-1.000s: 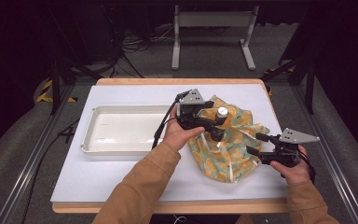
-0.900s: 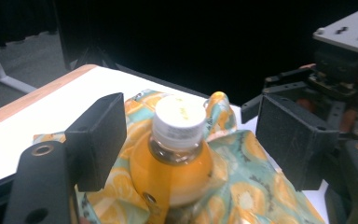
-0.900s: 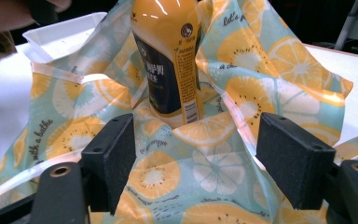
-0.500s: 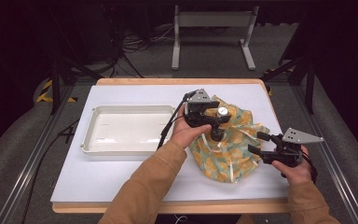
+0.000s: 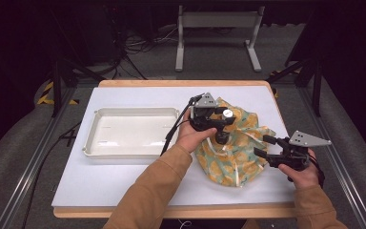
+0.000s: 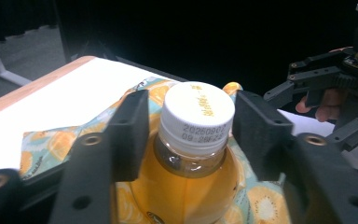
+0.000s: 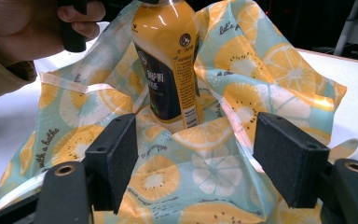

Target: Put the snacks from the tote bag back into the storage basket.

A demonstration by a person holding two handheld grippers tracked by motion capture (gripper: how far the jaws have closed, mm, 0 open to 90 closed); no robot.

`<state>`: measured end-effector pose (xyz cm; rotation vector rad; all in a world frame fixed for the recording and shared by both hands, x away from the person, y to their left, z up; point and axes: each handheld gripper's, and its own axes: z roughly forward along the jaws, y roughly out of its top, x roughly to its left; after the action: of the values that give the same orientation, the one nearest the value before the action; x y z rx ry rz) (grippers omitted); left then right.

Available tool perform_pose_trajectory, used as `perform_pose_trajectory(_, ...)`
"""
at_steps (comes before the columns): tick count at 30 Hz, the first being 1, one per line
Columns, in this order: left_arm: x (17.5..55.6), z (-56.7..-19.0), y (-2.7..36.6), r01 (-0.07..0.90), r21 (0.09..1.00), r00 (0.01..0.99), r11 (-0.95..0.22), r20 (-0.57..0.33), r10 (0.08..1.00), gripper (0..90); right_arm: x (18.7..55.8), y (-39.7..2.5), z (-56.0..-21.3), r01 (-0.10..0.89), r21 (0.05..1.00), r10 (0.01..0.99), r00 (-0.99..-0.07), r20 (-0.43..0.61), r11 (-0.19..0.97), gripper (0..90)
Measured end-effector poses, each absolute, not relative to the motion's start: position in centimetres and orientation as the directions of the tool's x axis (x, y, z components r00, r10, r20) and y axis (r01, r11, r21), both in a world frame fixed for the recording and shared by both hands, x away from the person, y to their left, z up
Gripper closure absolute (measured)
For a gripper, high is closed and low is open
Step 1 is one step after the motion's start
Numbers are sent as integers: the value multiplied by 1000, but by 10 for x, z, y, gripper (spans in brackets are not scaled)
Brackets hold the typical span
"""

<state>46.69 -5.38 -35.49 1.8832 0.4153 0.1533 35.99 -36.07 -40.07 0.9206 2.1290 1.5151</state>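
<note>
An orange-drink bottle [image 7: 168, 60] with a white cap [image 6: 198, 116] stands upright on a crumpled cloth [image 5: 238, 162] printed with citrus slices, right of the table's centre. My left gripper [image 6: 193, 126] is at the bottle's top, one jaw on each side of the cap, with a narrow gap showing on the left side. In the high view, my left gripper [image 5: 219, 123] is held from the left by a hand. My right gripper [image 5: 263, 146] hovers open at the cloth's right edge, pointing at the bottle; in its own view my right gripper [image 7: 200, 149] has cloth [image 7: 205, 172] between its wide-spread jaws.
An empty white tray [image 5: 90, 143] lies on the white table top [image 5: 124, 181], left of the cloth. A metal stand and cables sit on the dark floor beyond the far edge. The right table edge is close to the right hand.
My left gripper has shifted slightly right, onto the bottle's cap. The bottle, the cloth and my right gripper have hardly moved.
</note>
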Motion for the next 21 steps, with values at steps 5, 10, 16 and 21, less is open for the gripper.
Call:
perform_pose_trajectory(5, 465, -354, -54, 194, 935, 929, -297, -77, 362, 580, 360, -361, -400, 301, 932, 692, -717, 83, 201, 306)
perform_pose_trajectory(10, 465, -354, -54, 195, 935, 930, -295, -80, 358, 583, 361, -360, -402, 308, 929, 694, -715, 84, 205, 306)
perform_pose_trajectory(16, 462, -346, -50, 194, 944, 936, -266, -97, 338, 583, 360, -360, -402, 305, 930, 692, -717, 84, 204, 308)
perform_pose_trajectory(21, 461, -335, -48, 176, 950, 942, -257, -87, 323, 584, 360, -360, -402, 305, 930, 690, -719, 84, 204, 308)
